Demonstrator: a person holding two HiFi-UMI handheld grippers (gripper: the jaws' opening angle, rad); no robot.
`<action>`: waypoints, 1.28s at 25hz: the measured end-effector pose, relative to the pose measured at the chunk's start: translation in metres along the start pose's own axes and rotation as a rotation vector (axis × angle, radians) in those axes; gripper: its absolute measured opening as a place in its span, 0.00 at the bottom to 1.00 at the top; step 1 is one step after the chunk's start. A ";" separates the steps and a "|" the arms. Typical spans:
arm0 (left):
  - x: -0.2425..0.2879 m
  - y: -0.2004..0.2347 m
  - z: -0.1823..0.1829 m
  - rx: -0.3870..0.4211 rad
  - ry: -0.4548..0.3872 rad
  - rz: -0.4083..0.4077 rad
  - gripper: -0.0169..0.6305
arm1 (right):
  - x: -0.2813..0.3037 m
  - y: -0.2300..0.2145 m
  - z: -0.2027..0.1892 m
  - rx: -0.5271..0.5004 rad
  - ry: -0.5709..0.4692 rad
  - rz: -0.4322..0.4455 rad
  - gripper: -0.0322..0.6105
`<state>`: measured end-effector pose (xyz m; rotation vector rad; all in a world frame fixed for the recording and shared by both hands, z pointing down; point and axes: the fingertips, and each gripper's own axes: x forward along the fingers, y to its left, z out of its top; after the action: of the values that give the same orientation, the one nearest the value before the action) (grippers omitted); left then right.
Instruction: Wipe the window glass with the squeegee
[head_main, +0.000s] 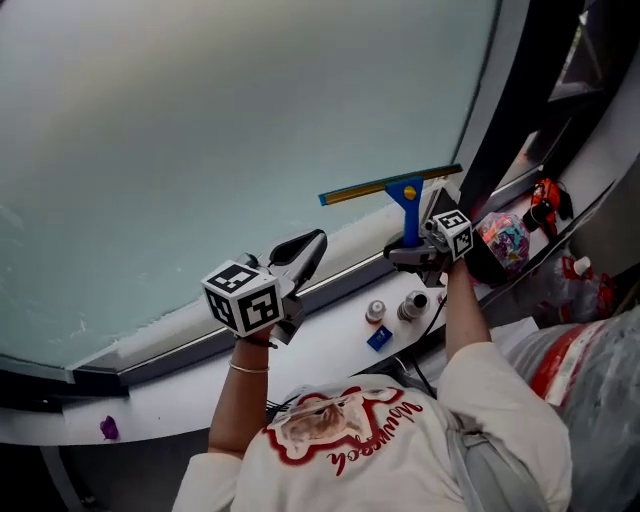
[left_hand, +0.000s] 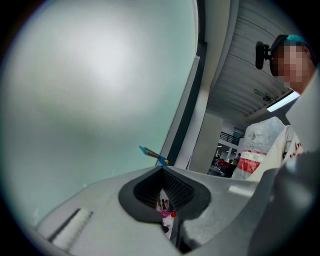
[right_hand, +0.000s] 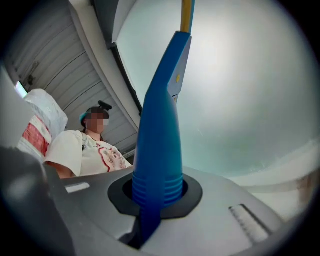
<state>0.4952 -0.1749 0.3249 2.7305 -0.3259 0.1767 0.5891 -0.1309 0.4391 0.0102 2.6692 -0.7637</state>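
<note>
The window glass fills most of the head view. A squeegee with a blue handle and a yellow-and-blue blade stands upright near the lower right of the pane, blade level against the glass. My right gripper is shut on the bottom of its handle; in the right gripper view the blue handle rises from between the jaws of the right gripper. My left gripper is held up before the glass, left of the squeegee, shut on nothing. The left gripper sees the blade tip beyond its jaws.
A white sill runs below the pane and carries two small bottles, a small blue object and a purple scrap. A dark window frame stands at the right, with a colourful bag and a red item beside it.
</note>
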 end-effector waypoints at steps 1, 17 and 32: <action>-0.006 -0.003 0.002 0.004 -0.011 0.004 0.03 | 0.011 0.005 0.006 -0.038 0.002 0.004 0.11; -0.135 0.000 0.022 0.037 -0.132 0.108 0.03 | 0.189 0.045 0.040 -0.307 0.153 -0.004 0.11; -0.209 0.003 0.075 0.171 -0.184 0.097 0.03 | 0.307 0.069 0.109 -0.375 0.191 -0.088 0.11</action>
<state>0.2983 -0.1646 0.2226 2.9082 -0.5170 -0.0224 0.3470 -0.1558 0.2123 -0.1381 2.9705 -0.2872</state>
